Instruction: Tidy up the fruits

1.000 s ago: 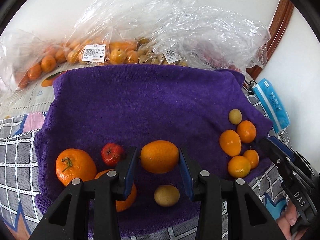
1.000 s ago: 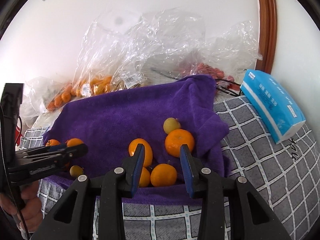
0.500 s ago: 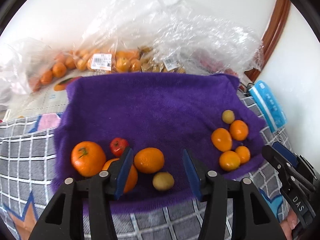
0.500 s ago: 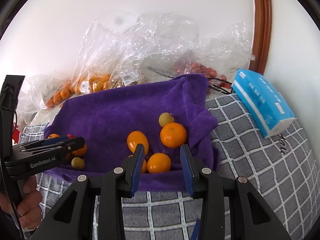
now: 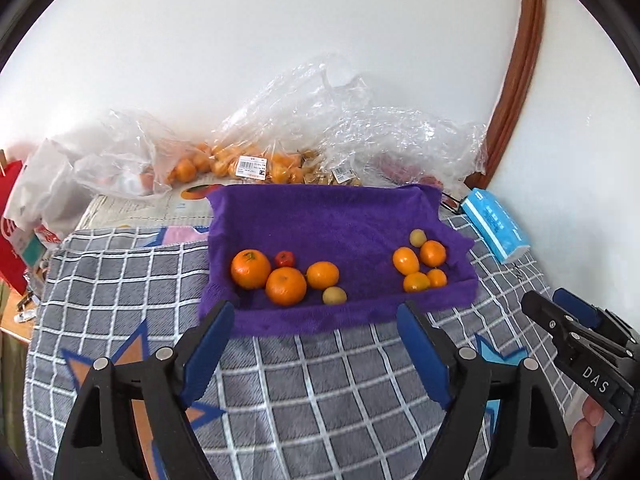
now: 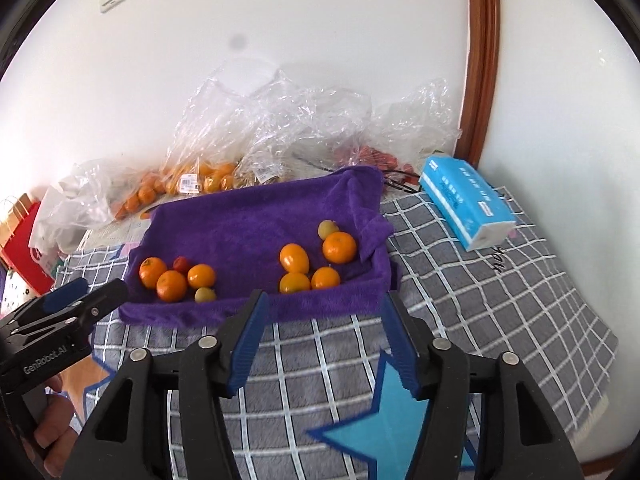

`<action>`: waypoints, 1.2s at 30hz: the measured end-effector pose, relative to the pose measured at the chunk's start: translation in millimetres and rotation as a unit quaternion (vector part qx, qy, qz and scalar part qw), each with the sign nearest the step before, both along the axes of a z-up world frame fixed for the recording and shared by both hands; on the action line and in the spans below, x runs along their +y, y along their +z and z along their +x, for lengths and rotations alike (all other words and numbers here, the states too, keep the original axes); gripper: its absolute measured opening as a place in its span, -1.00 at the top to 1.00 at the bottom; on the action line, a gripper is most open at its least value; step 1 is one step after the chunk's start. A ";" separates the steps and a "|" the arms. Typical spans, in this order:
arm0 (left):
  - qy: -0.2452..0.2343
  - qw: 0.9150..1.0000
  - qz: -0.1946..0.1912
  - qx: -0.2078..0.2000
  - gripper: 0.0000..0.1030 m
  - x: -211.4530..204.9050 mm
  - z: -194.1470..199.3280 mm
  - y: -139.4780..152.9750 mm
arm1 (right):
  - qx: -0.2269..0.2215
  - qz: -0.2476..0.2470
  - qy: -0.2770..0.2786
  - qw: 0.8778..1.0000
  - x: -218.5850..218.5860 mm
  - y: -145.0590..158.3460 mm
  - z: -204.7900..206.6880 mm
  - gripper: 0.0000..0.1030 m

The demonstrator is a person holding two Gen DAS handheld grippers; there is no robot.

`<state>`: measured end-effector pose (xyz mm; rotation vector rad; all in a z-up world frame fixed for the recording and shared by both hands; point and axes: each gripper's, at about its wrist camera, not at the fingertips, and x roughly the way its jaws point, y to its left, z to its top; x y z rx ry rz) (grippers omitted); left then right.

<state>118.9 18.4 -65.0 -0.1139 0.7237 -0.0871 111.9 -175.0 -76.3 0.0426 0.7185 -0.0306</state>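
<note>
A purple towel (image 5: 340, 220) (image 6: 240, 220) carries two groups of fruit. In the left group lie two large oranges (image 5: 251, 269), a smaller orange (image 5: 322, 275), a red fruit (image 5: 285, 259) and a yellow-green fruit (image 5: 334, 295). The right group holds several small oranges (image 5: 406, 261) (image 6: 294, 258) and a pale yellow fruit (image 5: 417, 237). My left gripper (image 5: 314, 316) hangs over the blanket in front of the towel, its jaws opening, nothing between them. My right gripper (image 6: 325, 304) is also back from the towel, jaws opening and empty.
Clear plastic bags of oranges (image 5: 256, 168) are piled against the white wall behind the towel. A blue tissue pack (image 6: 464, 200) lies at the right and a red bag (image 5: 12, 232) at the left. The grey checked blanket (image 5: 320, 380) covers the near surface.
The left gripper let go of the smaller orange, which now lies on the towel. Both grippers drew back and upward from the towel and their jaws widened.
</note>
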 end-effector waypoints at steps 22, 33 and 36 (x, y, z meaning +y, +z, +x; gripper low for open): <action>0.019 0.996 0.029 -0.078 -0.90 0.7 -117.5 38.2 | -0.071 -0.017 -0.001 0.997 10.0 30.1 -129.9 -0.97; 0.023 0.996 0.035 -0.084 -0.90 0.5 -127.7 42.1 | -0.077 -0.006 -0.002 0.997 8.1 30.6 -140.3 -0.97; 0.023 0.995 0.039 -0.084 -0.90 0.7 -128.2 41.7 | -0.077 -0.003 -0.004 0.997 7.7 30.1 -140.8 -0.97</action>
